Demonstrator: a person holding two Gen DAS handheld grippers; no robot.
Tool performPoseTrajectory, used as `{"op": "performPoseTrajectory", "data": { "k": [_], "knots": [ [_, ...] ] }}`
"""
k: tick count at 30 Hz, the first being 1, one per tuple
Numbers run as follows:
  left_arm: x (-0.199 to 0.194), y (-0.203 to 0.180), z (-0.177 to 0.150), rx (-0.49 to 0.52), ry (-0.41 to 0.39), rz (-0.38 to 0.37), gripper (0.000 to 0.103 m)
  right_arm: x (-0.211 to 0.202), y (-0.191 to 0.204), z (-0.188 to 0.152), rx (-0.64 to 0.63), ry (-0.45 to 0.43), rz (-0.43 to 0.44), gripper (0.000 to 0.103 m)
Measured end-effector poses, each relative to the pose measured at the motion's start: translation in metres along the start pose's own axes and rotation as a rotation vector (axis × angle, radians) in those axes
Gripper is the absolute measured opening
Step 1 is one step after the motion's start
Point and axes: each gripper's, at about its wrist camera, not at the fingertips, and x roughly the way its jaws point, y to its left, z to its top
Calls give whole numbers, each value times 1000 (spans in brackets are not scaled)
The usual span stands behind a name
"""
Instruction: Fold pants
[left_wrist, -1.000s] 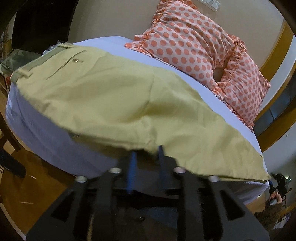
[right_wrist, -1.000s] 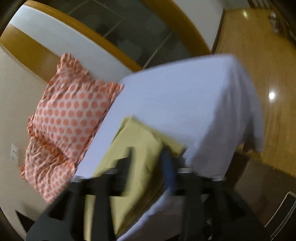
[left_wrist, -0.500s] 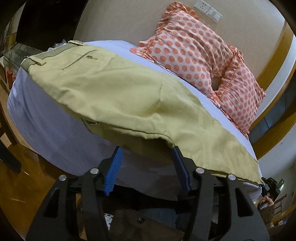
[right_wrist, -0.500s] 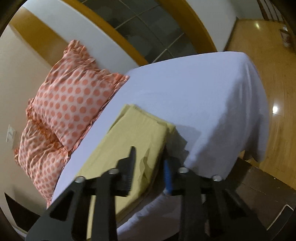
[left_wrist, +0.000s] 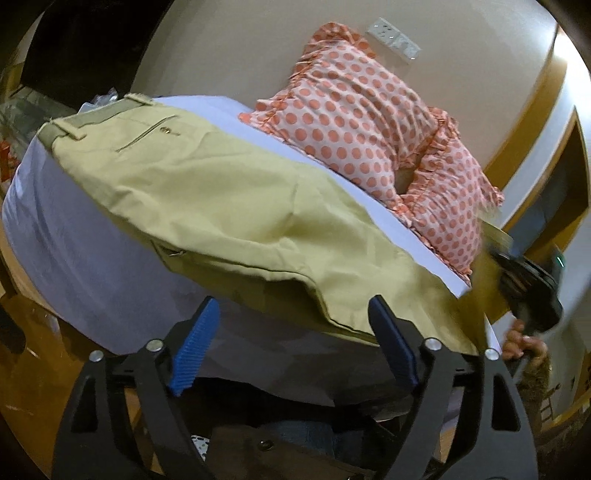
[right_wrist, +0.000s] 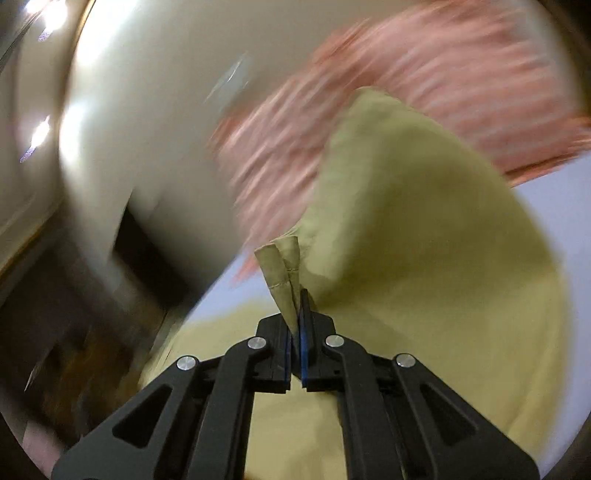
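Observation:
Khaki pants (left_wrist: 221, 192) lie folded lengthwise along the near edge of a bed (left_wrist: 74, 236), waistband at far left, legs running right. My left gripper (left_wrist: 291, 325) is open wide and empty just off the bed edge, below the pants' mid section. My right gripper (right_wrist: 295, 306) is shut on the hem end of the pants (right_wrist: 424, 236) and holds it lifted, the fabric trailing back onto the bed. The right gripper also shows at the right edge of the left wrist view (left_wrist: 524, 284), holding the leg end up.
Two orange polka-dot pillows (left_wrist: 369, 122) lie at the head of the bed against the wall. A wooden floor (left_wrist: 44, 343) lies below the bed edge. The right wrist view is motion-blurred.
My left gripper has let go of the pants, opened wide and backed off. My right gripper has shut on the hem end and lifted it, swinging toward the pillows.

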Motion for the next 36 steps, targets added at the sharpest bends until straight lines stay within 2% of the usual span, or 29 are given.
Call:
{"op": "performPoseTrajectory", "data": {
  "k": [1, 2, 3, 4, 6, 7, 13, 18, 21, 25, 28, 32, 34, 36],
  "knots": [
    [0, -2, -1, 12, -1, -7, 87, 25, 15, -10, -42, 97, 19, 14],
    [0, -3, -1, 23, 2, -12, 88, 57, 35, -27, -103, 239, 23, 18],
    [3, -6, -2, 37, 10, -11, 89, 71, 43, -36, -131, 303, 15, 27],
    [5, -7, -3, 49, 18, -8, 90, 82, 49, -47, -146, 348, 15, 34],
    [14, -11, -5, 71, 36, -1, 91, 81, 46, -50, -119, 337, 20, 69],
    [19, -12, -6, 79, 46, 0, 91, 78, 41, -47, -100, 319, 14, 74],
    [49, -14, -2, 74, 89, 30, 91, 43, -6, -29, 21, 214, -67, 79],
    [47, 1, 11, -25, 38, 24, 91, 43, -20, -31, 75, 210, -81, 80],
    [48, 13, 9, -69, 82, 57, 91, 46, -22, -34, 93, 214, -79, 80],
    [57, 25, -6, -162, 138, 5, 91, 47, -22, -33, 91, 207, -68, 80],
    [58, 25, 3, -182, 93, -17, 90, 48, -23, -33, 95, 210, -64, 80],
    [26, 23, 29, -181, -68, -74, 89, 43, -22, -34, 75, 199, -72, 83],
    [18, 28, 43, -169, -117, -26, 89, 41, -28, -34, 93, 184, -76, 83],
    [24, 42, 54, -193, -126, 36, 89, 43, -32, -34, 114, 185, -75, 83]
  ]
}}
